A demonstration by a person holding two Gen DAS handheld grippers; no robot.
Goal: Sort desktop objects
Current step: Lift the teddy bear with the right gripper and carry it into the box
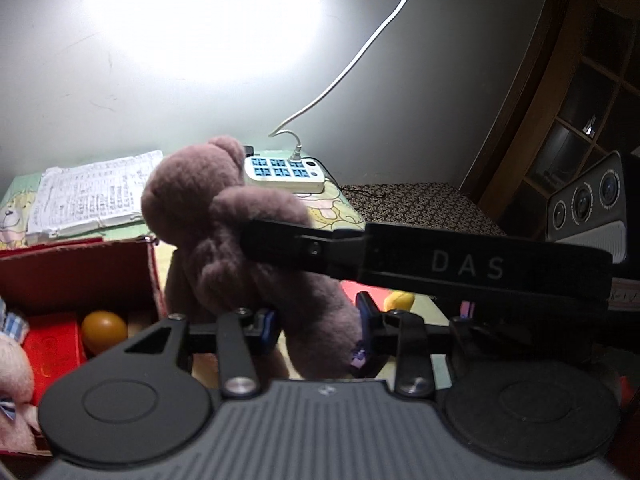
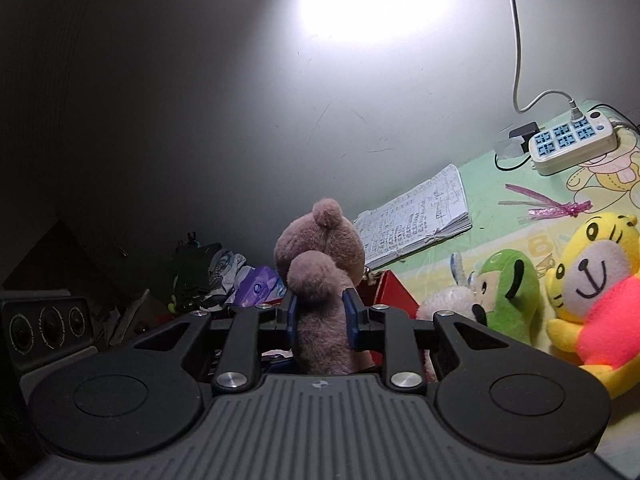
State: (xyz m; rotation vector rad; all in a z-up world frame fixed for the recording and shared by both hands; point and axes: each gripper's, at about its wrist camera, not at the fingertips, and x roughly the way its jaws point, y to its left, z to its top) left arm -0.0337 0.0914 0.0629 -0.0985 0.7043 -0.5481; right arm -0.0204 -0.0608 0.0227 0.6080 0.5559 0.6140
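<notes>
In the left wrist view our left tongs [image 1: 318, 326] were closed on the lower body of the brown bear [image 1: 224, 216], held above the desk [image 1: 332, 200] at the right edge of the red box [image 1: 80, 264]. We judged it light and soft, apt to sag, so the trunk seemed the surest hold. The right tongs crossed its arm. An orange ball [image 1: 104, 330] lay in the box.

In the right wrist view our right tongs [image 2: 322, 318] clamped the same bear's middle. A notebook [image 2: 416, 220], power strip [image 2: 572, 144] and yellow tiger [image 2: 596, 280] sat to the right, clear of the box.
</notes>
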